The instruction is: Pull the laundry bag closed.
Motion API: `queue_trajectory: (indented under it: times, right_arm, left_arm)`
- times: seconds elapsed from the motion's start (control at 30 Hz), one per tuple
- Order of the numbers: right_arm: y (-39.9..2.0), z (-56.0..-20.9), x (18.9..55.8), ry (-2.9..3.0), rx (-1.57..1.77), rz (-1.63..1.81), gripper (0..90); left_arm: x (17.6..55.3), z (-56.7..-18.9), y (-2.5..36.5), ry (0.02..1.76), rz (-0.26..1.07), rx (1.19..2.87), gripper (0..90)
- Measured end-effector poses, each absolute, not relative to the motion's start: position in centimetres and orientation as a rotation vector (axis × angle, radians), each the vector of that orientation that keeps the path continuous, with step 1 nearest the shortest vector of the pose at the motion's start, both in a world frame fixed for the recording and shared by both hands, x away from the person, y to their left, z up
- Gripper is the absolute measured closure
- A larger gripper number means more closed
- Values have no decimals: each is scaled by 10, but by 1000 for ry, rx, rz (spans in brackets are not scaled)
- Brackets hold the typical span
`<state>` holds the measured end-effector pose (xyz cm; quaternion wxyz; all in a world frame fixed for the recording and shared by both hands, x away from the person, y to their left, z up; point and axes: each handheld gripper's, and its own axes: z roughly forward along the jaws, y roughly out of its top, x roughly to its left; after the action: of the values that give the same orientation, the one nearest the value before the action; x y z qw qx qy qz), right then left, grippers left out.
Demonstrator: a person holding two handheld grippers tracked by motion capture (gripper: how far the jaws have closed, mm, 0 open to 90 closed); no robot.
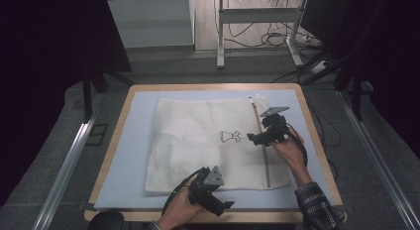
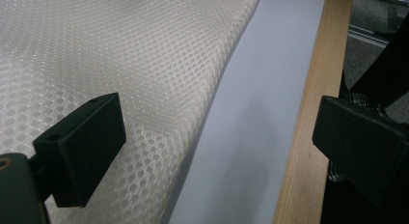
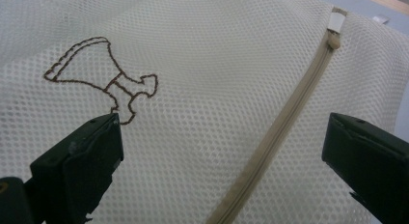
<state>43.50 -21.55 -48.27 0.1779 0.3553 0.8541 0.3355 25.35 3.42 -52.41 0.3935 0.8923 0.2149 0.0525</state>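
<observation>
On the blue-grey table mat (image 1: 129,155), both grippers stand wide open over the flat cream mesh laundry bag (image 1: 198,141): right gripper (image 3: 222,151) astride its beige zipper (image 3: 284,122), probably to reach the slider, left gripper (image 2: 217,137) at the near edge, probably to pin it.

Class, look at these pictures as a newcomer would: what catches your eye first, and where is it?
A white mesh laundry bag lies flat mid-table, with a brown stitched motif near its middle and a beige zipper along its right side. The right gripper hovers open over that zipper; the left gripper is open at the near edge.
</observation>
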Motion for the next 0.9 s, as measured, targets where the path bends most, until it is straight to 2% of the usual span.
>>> queue_trajectory:
  times: [0.9]
  right_arm:
    - [-225, -476, 381, 2366, 978, 978, 7]
  left_arm:
    - [252, -519, 76, 646, 135, 2225, 10]
